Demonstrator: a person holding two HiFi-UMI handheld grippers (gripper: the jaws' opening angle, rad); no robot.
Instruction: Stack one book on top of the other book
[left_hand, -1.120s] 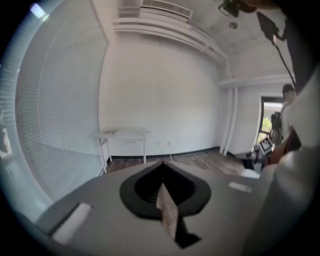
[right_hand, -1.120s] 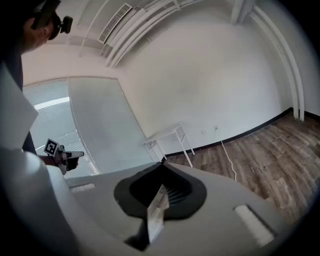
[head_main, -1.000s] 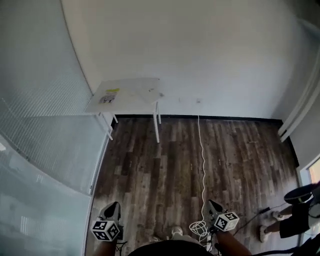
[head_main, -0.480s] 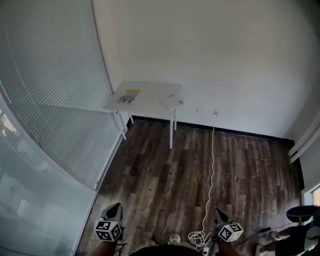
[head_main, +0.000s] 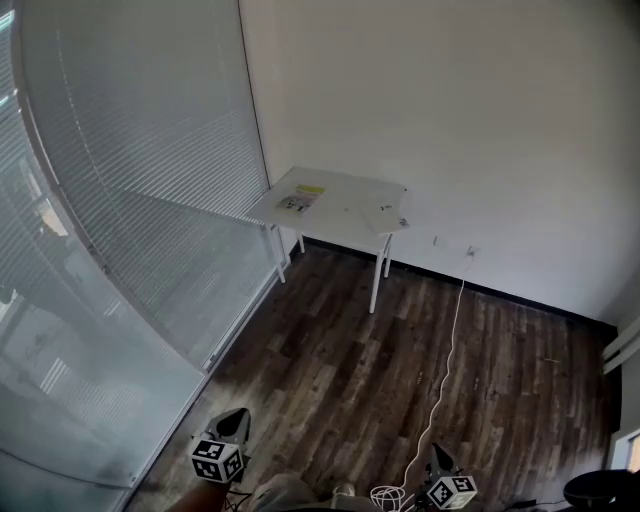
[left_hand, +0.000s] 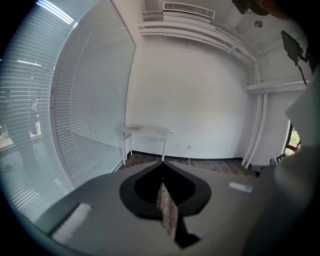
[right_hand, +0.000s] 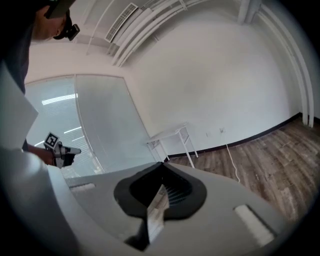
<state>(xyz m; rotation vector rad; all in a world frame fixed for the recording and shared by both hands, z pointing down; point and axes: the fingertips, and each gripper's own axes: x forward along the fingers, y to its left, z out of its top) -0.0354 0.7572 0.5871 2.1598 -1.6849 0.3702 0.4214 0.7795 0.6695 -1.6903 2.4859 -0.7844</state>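
While one book lies toward the left edge of the white surface, other book at its right edge, left gripper and right gripper far off, fingers of both together.

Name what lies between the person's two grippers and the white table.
Only dark wood floor up to the table, as the head view shows. A white cable trails over it near the right gripper.

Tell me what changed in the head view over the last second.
The view swung left: the white table slid right and down in frame, the blinds now fill the left side, and the person at lower right dropped out of view. The left gripper and right gripper stayed low, shut and empty.
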